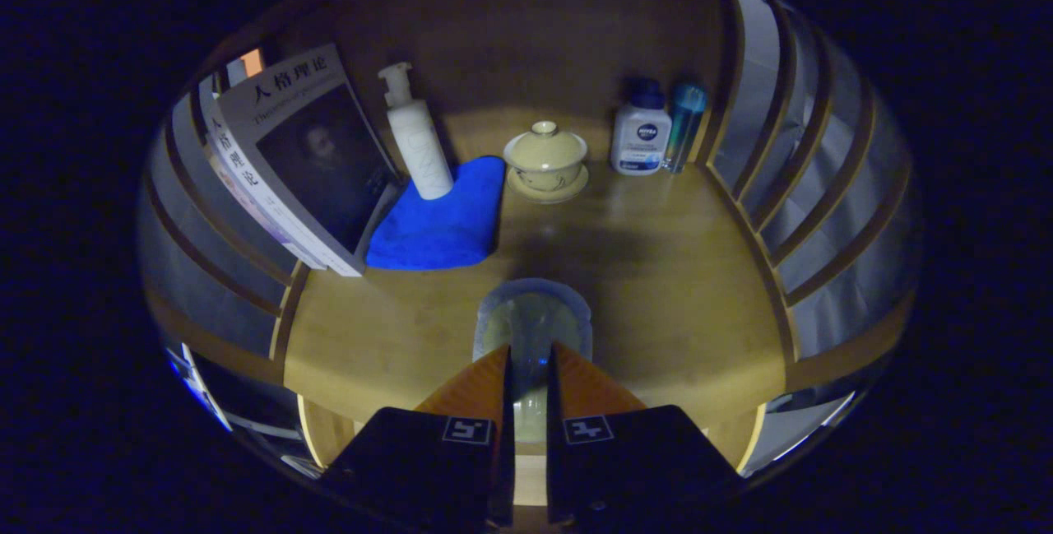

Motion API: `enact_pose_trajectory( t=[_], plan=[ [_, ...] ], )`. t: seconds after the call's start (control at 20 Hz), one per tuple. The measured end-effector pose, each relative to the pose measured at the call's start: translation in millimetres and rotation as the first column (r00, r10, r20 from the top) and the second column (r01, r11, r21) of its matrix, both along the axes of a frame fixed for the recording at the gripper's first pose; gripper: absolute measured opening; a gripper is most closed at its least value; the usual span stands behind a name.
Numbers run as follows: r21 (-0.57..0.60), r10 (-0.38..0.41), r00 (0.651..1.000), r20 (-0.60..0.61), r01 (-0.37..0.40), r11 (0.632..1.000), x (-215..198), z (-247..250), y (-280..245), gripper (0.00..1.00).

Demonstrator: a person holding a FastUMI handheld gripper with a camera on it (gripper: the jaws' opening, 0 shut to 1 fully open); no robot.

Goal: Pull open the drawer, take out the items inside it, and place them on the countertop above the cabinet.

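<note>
Packet point(533, 324), a flat translucent pouch with pale contents, sits pinched between the gripper point(529, 350) fingers, which are closed on its near end with only a narrow gap left between them. It hangs over the countertop point(658, 271), out ahead of the fingers; whether its far end touches the wood cannot be told. Its long axis runs straight along the fingers, pointing away from them toward the lidded cup point(545, 157) at the back.

Judging by the task, this is the placing step, with the item already up over the counter. The risks look modest but real. The hold is only on the packet's near edge, so a slippery film could slide out before it is set down. If it is released while its far end is unsupported, it could flop or skid. Pushed too far forward, it would meet the cup on its saucer. To one side lie a blue cloth point(440, 221), a pump bottle point(417, 135) standing on it, and leaning books point(296, 164); two small bottles point(654, 132) stand at the other back corner. The middle of the counter is open.
</note>
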State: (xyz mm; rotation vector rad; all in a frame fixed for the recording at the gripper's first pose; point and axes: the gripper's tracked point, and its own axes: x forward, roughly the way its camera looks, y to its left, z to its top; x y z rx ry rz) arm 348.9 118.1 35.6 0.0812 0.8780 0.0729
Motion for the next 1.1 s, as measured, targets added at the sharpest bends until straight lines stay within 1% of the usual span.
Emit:
enact_pose_trajectory(
  t=[0.25,0.5,0.65,0.7,0.8,1.0,1.1],
  plan=[
    [0.003,0.004,1.0,0.012,-0.004,1.0,12,-6,4,0.19],
    [-0.004,0.005,1.0,0.03,-0.004,1.0,12,-8,4,0.22],
    [0.003,0.033,0.998,0.054,-0.034,0.999,11,-7,8,0.25],
    [0.001,0.038,0.997,0.062,-0.038,0.999,11,-7,9,0.34],
    [-0.015,0.009,0.997,0.083,-0.008,1.0,14,-6,3,0.38],
    [-0.014,0.0,0.992,0.126,0.001,1.0,11,0,0,0.47],
    [-0.03,0.004,0.987,0.161,0.001,1.0,8,5,-3,0.47]
  ],
)
